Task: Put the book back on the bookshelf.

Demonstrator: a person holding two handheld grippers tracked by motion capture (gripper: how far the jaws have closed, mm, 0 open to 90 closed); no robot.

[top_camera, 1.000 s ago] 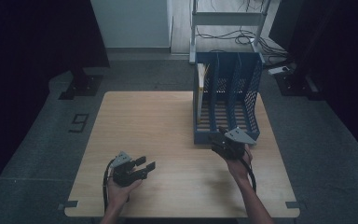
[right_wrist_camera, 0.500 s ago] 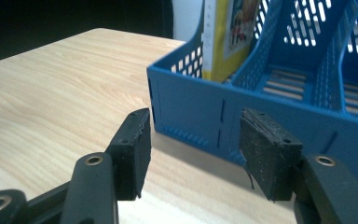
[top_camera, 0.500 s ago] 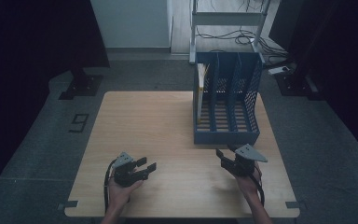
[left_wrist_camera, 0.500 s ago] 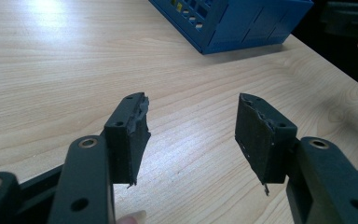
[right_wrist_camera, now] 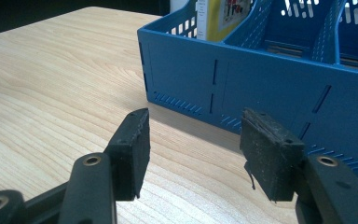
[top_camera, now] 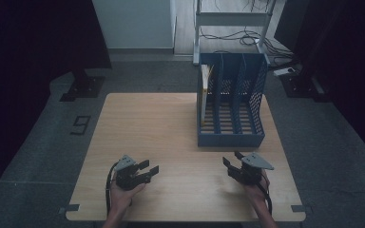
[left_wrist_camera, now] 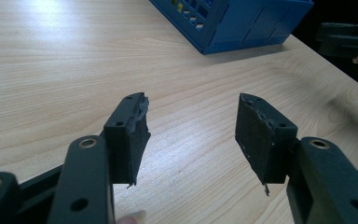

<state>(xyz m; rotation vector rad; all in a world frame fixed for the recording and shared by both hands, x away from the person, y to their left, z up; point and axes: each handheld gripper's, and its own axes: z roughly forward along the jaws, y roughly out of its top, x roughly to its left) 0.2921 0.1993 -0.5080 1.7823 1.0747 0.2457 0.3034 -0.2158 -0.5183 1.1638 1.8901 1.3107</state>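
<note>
Blue file rack standing on wooden table, toward far right part of tabletop; taken as landmark. Three upright compartments, open fronts facing the person. Yellowish book or folder upright in leftmost compartment, against left wall; in right gripper view seen as printed cover behind low front lip, title too blurred to read.

Right gripper just in front of rack's front lip, toward its right end, apart from it. Jaws released, gap clear, nothing between pads. In right gripper view pads hovering above bare wood, pointing at rack's front left corner; no contact with rack. Grey three-cornered plate on top visible in high view.

Left gripper well left of rack and nearer the person than rack's front lip, held in left hand. Jaws released, spread wide, empty. In left gripper view bare table between pads; rack's front corner at upper middle, well apart. Pad edges frayed on both fingers.

Right gripper also seen in left gripper view at far right edge, dark and partly cut off, probably level with rack's front.

Cable trailing from left gripper toward table's near edge.
</note>
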